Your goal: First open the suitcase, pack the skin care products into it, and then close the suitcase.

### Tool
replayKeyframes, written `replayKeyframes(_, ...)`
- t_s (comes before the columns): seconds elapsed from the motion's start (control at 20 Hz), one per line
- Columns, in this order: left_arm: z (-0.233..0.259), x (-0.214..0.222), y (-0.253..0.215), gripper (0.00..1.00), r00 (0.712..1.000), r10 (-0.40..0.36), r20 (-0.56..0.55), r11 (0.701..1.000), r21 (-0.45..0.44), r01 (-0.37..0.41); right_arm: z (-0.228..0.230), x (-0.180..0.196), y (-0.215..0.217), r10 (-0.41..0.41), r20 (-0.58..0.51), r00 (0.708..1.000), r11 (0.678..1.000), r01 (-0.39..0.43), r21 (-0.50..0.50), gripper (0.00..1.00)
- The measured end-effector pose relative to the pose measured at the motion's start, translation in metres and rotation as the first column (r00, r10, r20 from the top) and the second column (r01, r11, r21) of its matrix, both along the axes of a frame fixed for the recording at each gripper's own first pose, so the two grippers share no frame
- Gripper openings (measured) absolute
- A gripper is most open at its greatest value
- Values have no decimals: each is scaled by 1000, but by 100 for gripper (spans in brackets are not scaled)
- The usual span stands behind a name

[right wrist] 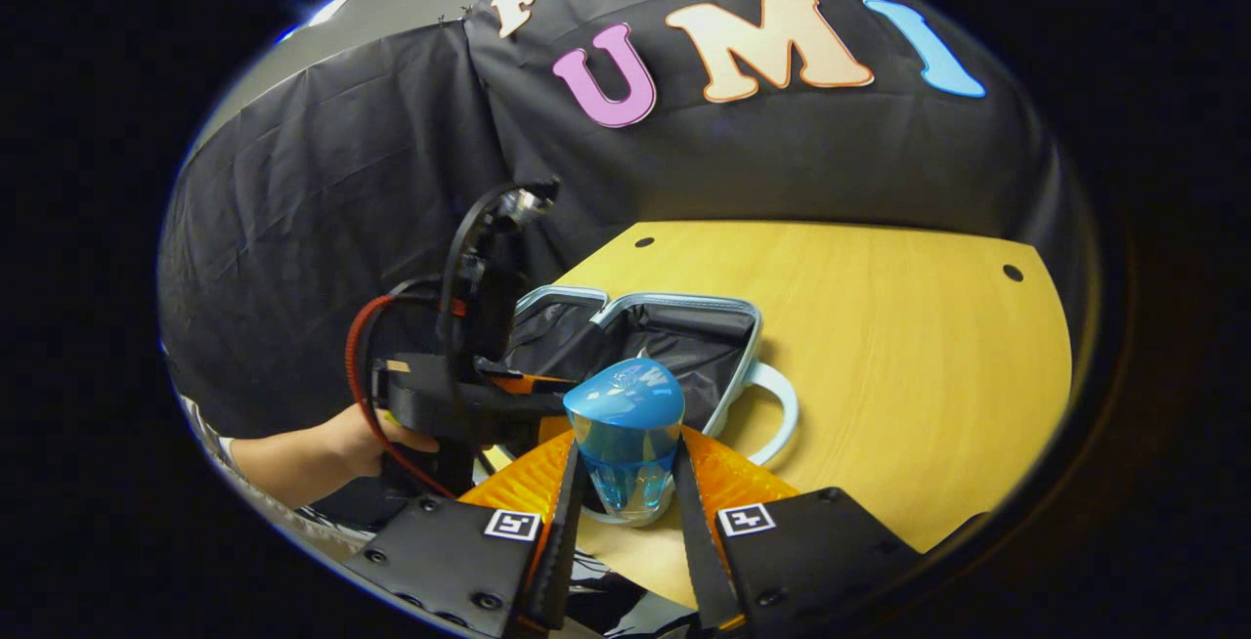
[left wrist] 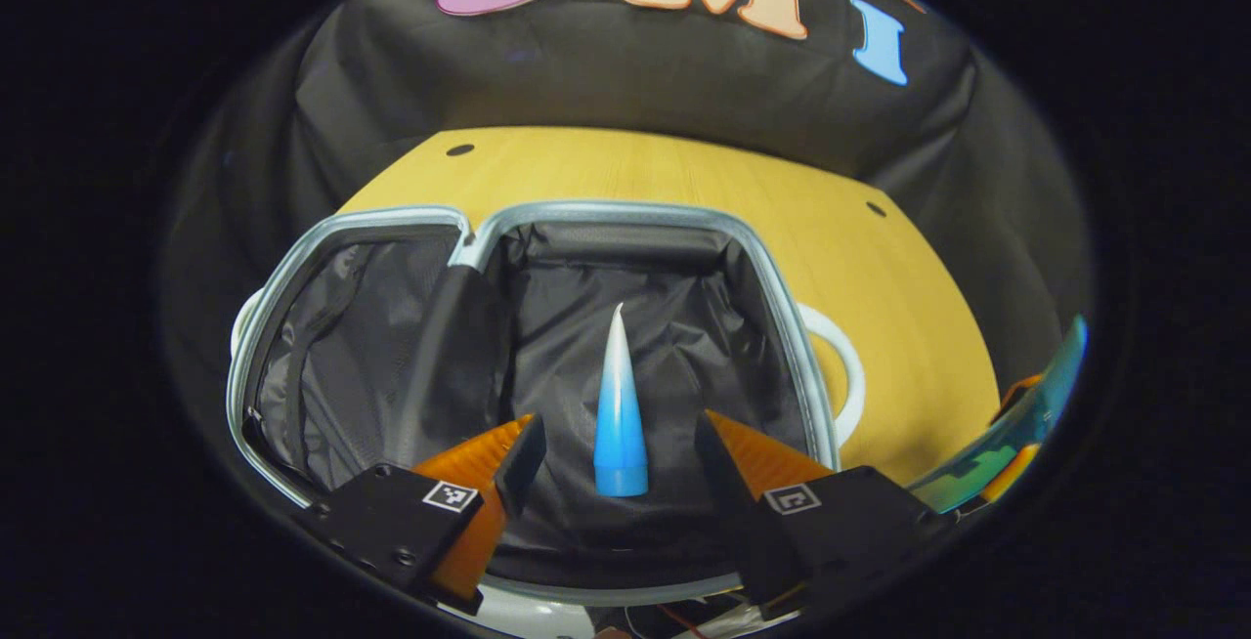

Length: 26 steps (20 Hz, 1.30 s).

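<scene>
The suitcase (left wrist: 606, 212) lies open on the table, with a pale rim and black lining in both halves. A blue-and-white tube (left wrist: 621, 414) lies in its right half, cap toward me. My left gripper (left wrist: 619, 429) is open above it; the tube is in the gap and neither finger touches it. My right gripper (right wrist: 627, 444) is shut on a clear blue bottle (right wrist: 625, 404) with a blue cap, held near the suitcase's (right wrist: 684, 300) front corner. The same bottle (left wrist: 1026, 424) shows at the far right edge of the left gripper view.
The wooden table (right wrist: 880, 326) stretches bare to the right of and behind the suitcase. A white handle (left wrist: 845, 365) sticks out from the suitcase's right side. A person's hand (right wrist: 371, 439) holds the left gripper (right wrist: 508, 390) over the case. Black cloth walls stand behind.
</scene>
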<state>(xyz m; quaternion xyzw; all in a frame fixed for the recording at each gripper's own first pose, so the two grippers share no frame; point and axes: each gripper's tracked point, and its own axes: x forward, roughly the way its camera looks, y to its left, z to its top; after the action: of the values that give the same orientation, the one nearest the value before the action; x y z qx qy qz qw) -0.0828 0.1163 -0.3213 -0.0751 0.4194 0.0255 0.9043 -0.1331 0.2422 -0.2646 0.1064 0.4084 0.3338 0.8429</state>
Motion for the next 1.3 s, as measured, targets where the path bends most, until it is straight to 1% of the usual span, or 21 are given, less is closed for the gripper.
replayKeyframes(0.1, 22, 0, 15, 90, 998, 39, 41, 999, -35, -37, -11, 0, 11, 5, -34, 999, 1000, -5, 0, 51)
replayKeyframes(0.15, 32, -2, 28, 89, 997, 62, 55, 998, -37, -60, -19, 1, 18, 8, -45, 999, 1000, -8, -6, 51)
replayKeyframes(0.25, 49, -6, 58, 90, 991, 104, 83, 994, -30, -102, -36, 2, 29, 11, -78, 997, 1000, -13, -25, 51)
replayKeyframes(0.3, 54, -10, 76, 90, 987, 129, 97, 992, -20, -128, -45, 2, 32, 7, -102, 995, 999, -10, -33, 48)
replayKeyframes(0.35, 57, -14, 94, 90, 983, 154, 104, 988, -15, -153, -54, 1, 34, -2, -125, 992, 999, -3, -42, 52)
replayKeyframes(0.45, 61, -23, 127, 90, 972, 207, 109, 978, -7, -208, -68, 0, 37, -29, -153, 988, 997, 17, -75, 51)
replayKeyframes(0.65, 63, -38, 188, 90, 947, 303, 109, 953, -13, -303, -88, 8, 44, -53, -135, 989, 986, 31, -162, 51)
replayKeyframes(0.7, 62, -42, 202, 90, 941, 322, 105, 946, -16, -322, -87, 13, 48, -72, -127, 989, 986, 51, -159, 52)
replayKeyframes(0.75, 61, -44, 219, 90, 935, 340, 105, 940, -11, -340, -90, 16, 49, -89, -124, 988, 984, 68, -164, 49)
replayKeyframes(0.85, 61, -45, 245, 91, 926, 363, 107, 931, -1, -365, -88, 30, 56, -133, -103, 986, 982, 116, -151, 51)
replayKeyframes(0.9, 63, -44, 256, 91, 922, 370, 112, 928, 3, -372, -80, 36, 58, -149, -87, 985, 980, 136, -144, 47)
replayKeyframes(0.95, 63, -43, 268, 90, 920, 374, 115, 926, 10, -378, -76, 42, 60, -160, -75, 984, 979, 149, -138, 57)
replayKeyframes(1.0, 62, -45, 280, 90, 919, 378, 114, 924, 19, -382, -71, 46, 63, -163, -64, 985, 979, 154, -133, 57)
replayKeyframes(1.15, 59, -40, 315, 91, 911, 397, 114, 915, 33, -403, -60, 61, 62, -188, 16, 982, 969, 188, -160, 98)
replayKeyframes(1.3, 53, -36, 349, 92, 895, 433, 107, 899, 19, -437, -47, 69, 65, -223, 54, 973, 961, 229, -155, 98)
